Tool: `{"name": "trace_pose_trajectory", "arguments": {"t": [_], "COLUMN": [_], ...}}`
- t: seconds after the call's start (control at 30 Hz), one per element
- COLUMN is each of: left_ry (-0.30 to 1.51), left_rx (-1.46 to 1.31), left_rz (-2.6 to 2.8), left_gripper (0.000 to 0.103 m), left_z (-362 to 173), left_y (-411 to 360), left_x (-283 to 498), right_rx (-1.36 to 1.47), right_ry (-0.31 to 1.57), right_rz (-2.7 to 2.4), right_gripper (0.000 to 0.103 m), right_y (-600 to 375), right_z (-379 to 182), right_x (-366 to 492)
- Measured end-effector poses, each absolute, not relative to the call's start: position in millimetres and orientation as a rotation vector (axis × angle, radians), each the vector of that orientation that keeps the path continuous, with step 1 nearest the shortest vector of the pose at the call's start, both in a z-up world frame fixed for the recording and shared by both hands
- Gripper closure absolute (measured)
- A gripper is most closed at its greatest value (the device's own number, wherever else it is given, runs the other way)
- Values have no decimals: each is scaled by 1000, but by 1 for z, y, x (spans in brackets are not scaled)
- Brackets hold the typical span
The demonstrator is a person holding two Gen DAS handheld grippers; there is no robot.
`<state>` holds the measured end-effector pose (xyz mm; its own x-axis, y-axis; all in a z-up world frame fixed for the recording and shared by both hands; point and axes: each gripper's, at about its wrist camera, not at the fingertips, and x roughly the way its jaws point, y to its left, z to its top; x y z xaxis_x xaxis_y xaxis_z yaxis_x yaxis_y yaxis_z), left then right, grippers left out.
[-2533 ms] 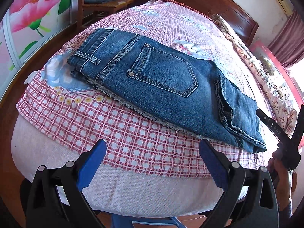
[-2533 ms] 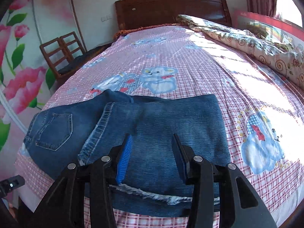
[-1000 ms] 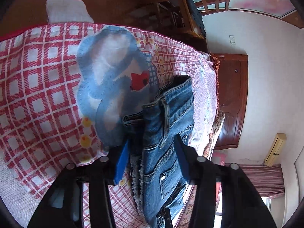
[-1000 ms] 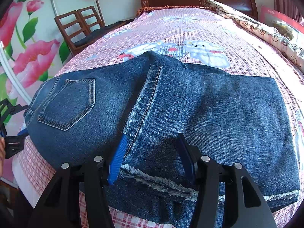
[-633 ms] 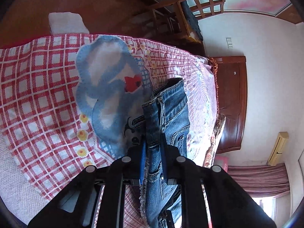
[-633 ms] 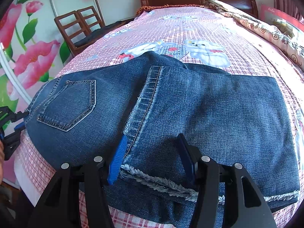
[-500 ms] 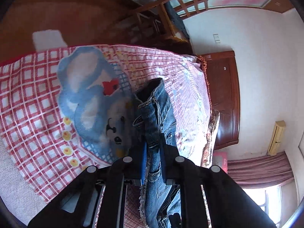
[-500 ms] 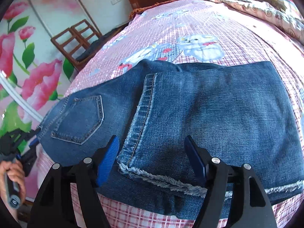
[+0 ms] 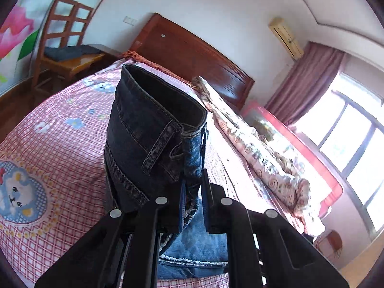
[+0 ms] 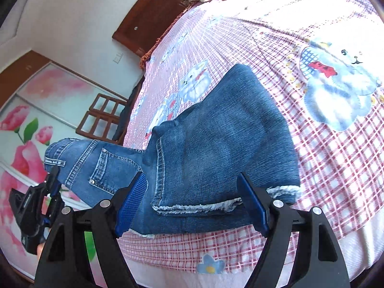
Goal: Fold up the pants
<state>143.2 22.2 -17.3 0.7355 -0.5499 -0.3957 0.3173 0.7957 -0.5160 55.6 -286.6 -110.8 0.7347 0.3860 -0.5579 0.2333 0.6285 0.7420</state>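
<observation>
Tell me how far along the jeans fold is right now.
Done: the legs of the jeans already lie doubled on the bed, frayed hems toward the near edge. In hand: the left gripper is shut on the waistband and holds it raised off the bed. The right gripper, whose jaws have just been opening, is open over the hems, holding nothing. Left: lay the waistband end over the folded legs.

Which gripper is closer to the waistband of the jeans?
The left. The left gripper is clamped shut on the waistband, holding it up off the bed. The right gripper is open over the frayed hems at the folded end, away from it.
</observation>
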Motion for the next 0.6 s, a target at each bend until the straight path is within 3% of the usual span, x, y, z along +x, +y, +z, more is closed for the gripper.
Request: {"name": "trace_pose_trajectory", "arguments": {"t": [0.3,0.4,0.6], "left_ry": [773,866,863], "left_rx": [-52,-21,12], "left_rz": [-641,-626,-617], "left_gripper": [92,91,89], "left_z": [-90,-122,-137], "left_y": [-126,-144,-144], "left_x": [124,119,110], "right_rx": [972,977,985], "right_ry": [682,681,696], "right_rz": [-15,-32,-27], "right_gripper": [26,26,26], "right_y": [-349,-357,-359], "right_z": [-100,-104,-111], "right_x": [12,3,5]}}
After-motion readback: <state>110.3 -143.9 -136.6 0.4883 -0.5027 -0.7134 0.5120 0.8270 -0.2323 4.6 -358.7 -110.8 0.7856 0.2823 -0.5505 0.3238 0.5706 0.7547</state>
